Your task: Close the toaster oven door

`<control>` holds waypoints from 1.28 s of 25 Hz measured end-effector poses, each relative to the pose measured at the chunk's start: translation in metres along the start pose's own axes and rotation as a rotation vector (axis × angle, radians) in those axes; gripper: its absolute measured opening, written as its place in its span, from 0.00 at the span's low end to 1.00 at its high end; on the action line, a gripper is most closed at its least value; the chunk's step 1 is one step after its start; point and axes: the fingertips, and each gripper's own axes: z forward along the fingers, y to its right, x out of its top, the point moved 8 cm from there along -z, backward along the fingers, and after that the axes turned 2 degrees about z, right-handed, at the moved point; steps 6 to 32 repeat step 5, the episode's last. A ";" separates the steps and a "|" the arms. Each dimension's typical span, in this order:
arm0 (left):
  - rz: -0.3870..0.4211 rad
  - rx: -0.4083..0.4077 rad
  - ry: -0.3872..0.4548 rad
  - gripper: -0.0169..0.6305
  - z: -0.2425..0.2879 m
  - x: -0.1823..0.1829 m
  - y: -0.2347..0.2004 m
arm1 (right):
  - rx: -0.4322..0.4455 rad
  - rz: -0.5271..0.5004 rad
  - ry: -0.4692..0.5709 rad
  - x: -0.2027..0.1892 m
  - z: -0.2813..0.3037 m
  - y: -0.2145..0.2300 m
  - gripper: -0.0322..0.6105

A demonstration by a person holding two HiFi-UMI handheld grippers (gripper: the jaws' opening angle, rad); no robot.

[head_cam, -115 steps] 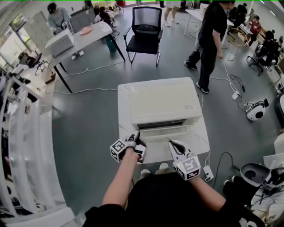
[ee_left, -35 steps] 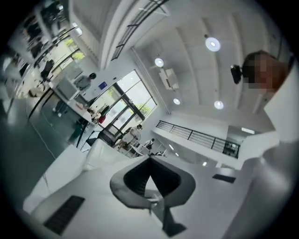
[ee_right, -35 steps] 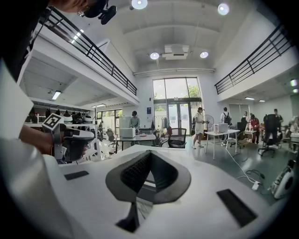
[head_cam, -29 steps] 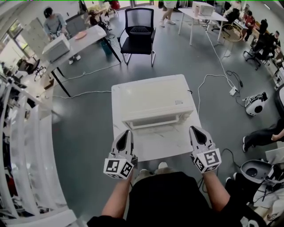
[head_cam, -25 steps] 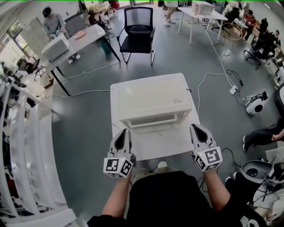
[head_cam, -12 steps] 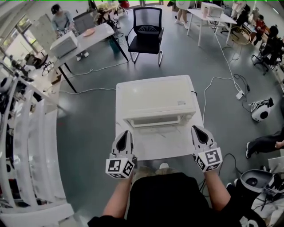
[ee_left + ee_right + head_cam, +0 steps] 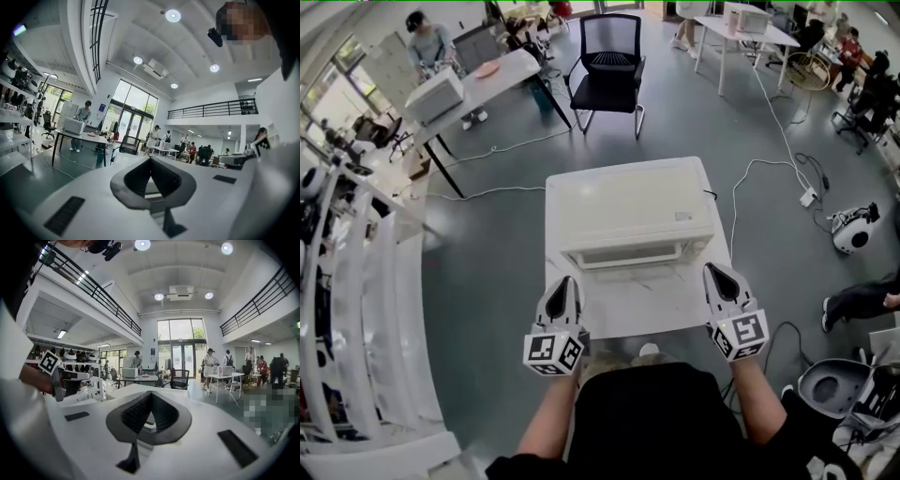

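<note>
Grey floor (image 7: pixel 487 272) lies open round the white table (image 7: pixel 656 314). Its near half is bare before the toaster oven (image 7: pixel 628 211), door (image 7: pixel 628 255) shut; left gripper (image 7: pixel 565 286) and right gripper (image 7: pixel 715 275) flank it, closed, empty.

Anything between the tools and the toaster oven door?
Nothing visible. Only bare table lies between the left tool, the right tool and the toaster oven door, which already looks shut.

No legible text, brand or number anywhere; small label (image 7: pixel 684 217) atop toaster oven (image 7: pixel 628 211) too tiny to read (a grey smudge).
</note>
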 end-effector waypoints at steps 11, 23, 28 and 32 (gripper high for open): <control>0.006 -0.002 -0.005 0.05 -0.001 0.001 -0.002 | -0.001 0.003 -0.003 0.000 -0.001 -0.004 0.07; 0.006 -0.002 -0.005 0.05 -0.001 0.001 -0.002 | -0.001 0.003 -0.003 0.000 -0.001 -0.004 0.07; 0.006 -0.002 -0.005 0.05 -0.001 0.001 -0.002 | -0.001 0.003 -0.003 0.000 -0.001 -0.004 0.07; 0.006 -0.002 -0.005 0.05 -0.001 0.001 -0.002 | -0.001 0.003 -0.003 0.000 -0.001 -0.004 0.07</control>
